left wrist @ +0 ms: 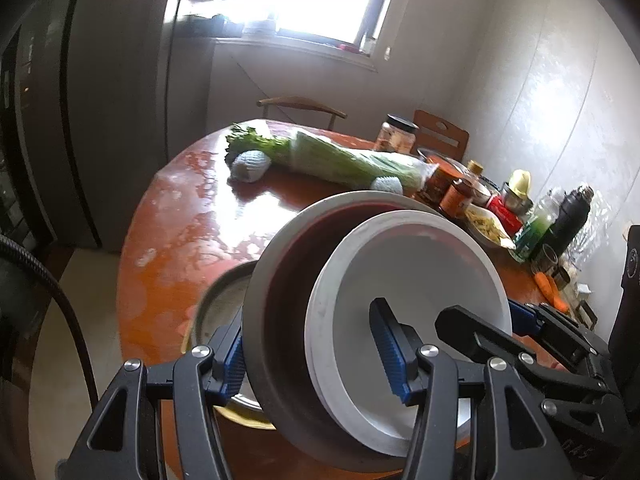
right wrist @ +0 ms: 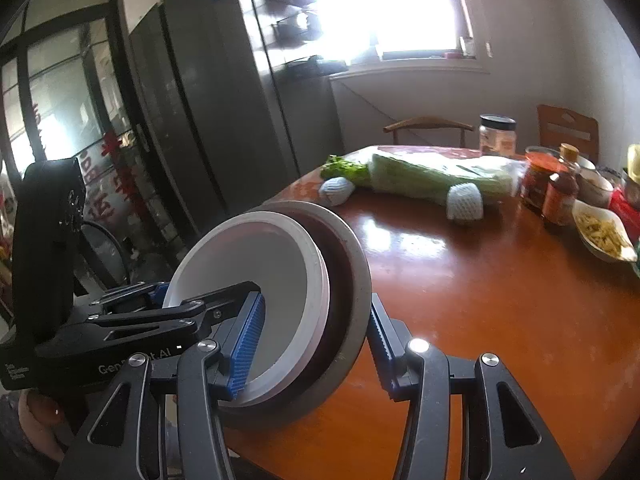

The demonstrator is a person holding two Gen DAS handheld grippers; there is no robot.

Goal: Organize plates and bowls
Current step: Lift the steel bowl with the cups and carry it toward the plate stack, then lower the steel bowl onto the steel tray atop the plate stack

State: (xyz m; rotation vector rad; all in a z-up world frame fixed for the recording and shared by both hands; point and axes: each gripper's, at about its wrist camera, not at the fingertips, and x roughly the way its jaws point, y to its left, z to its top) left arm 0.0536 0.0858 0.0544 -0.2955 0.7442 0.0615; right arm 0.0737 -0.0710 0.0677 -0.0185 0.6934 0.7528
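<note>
A white bowl (left wrist: pixel 420 264) sits nested in a larger grey bowl (left wrist: pixel 272 280) with a dark red inside, and the pair is held tilted above the round wooden table (left wrist: pixel 180 240). My left gripper (left wrist: pixel 310 332) is shut on the near rim, one finger outside the grey bowl and one inside the white bowl. My right gripper (left wrist: pixel 480 318) grips the rim beside it. In the right wrist view, my right gripper (right wrist: pixel 316 308) clamps the white bowl (right wrist: pixel 256 252) and grey bowl (right wrist: pixel 356 264) the same way, with my left gripper (right wrist: pixel 204 286) on the opposite rim.
A shallow plate (left wrist: pixel 216 312) lies on the table under the bowls. Wrapped greens (left wrist: pixel 352 160), foam-netted fruit (left wrist: pixel 248 168), jars, bottles (left wrist: pixel 572 216) and a snack dish (right wrist: pixel 604 232) crowd the far and right side. Two chairs (left wrist: pixel 300 104) and a dark fridge (right wrist: pixel 208 100) stand beyond.
</note>
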